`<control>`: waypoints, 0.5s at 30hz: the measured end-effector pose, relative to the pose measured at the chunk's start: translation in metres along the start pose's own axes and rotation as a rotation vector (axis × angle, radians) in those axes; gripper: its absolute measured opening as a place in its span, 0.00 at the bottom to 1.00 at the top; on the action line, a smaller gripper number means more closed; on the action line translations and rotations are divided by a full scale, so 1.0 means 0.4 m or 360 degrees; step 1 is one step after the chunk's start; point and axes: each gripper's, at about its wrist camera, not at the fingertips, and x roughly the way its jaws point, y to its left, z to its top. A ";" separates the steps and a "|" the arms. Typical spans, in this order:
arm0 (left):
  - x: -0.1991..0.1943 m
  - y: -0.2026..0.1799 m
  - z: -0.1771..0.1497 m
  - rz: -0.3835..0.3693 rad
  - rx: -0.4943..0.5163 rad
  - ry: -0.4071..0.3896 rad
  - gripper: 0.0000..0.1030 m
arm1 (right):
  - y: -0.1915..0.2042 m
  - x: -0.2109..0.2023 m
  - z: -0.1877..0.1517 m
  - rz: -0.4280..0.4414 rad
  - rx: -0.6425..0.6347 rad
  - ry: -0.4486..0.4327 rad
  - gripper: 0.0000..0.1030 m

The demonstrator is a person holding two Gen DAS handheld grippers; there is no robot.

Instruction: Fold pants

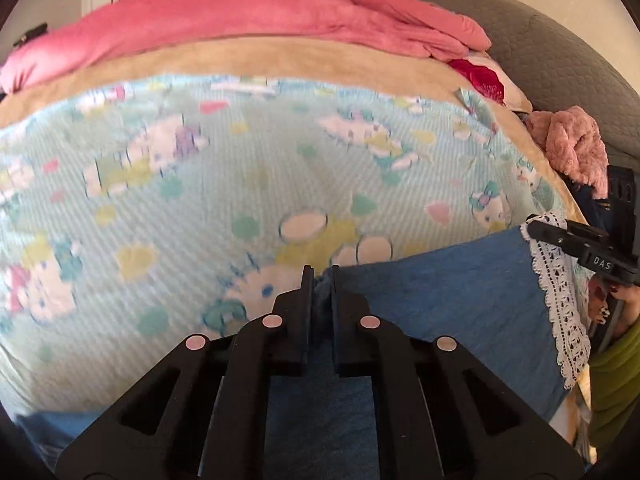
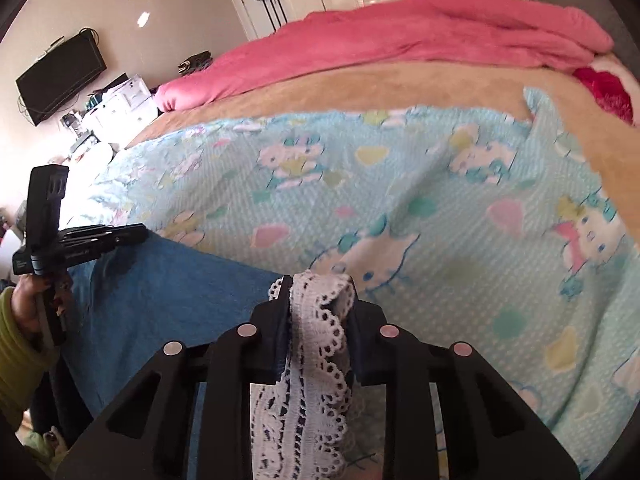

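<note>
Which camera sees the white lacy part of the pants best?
The right wrist view. The lace trim fills the middle there, pinched in the right gripper, holes sharp. The left wrist view shows it only as a strip at the blue pants' far right edge.

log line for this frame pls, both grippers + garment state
task: fold pants | left gripper: shut on blue pants edge | right gripper: shut on white lace trim | pants over patterned blanket | fold unfinished
</note>
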 end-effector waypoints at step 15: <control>-0.107 0.053 -0.044 0.0232 -0.0093 -0.0142 0.35 | -0.022 -0.013 0.000 -0.0285 0.0035 -0.0025 0.54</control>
